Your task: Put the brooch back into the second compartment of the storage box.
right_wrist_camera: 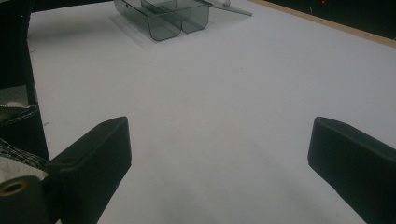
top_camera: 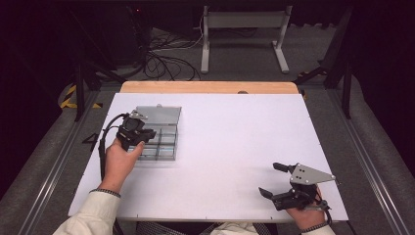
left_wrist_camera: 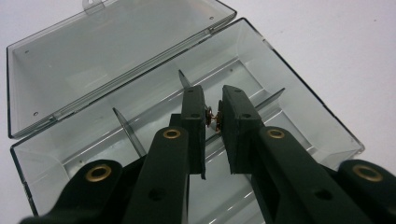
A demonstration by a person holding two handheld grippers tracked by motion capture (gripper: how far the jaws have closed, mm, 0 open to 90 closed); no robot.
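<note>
At five o'clock the right gripper (top_camera: 275, 180) is idling, jaws wide and empty. Toward ten o'clock the left gripper (left_wrist_camera: 214, 119) is pinching a tiny coppery wire piece (left_wrist_camera: 214, 117) above the clear compartment box (left_wrist_camera: 299, 84); probably feather-light, bendable, best nipped mid-body.

tiny brass piece (left_wrist_camera: 214, 117) between jaws — too small to identify, clear box (left_wrist_camera: 289, 84) cut off below
</note>
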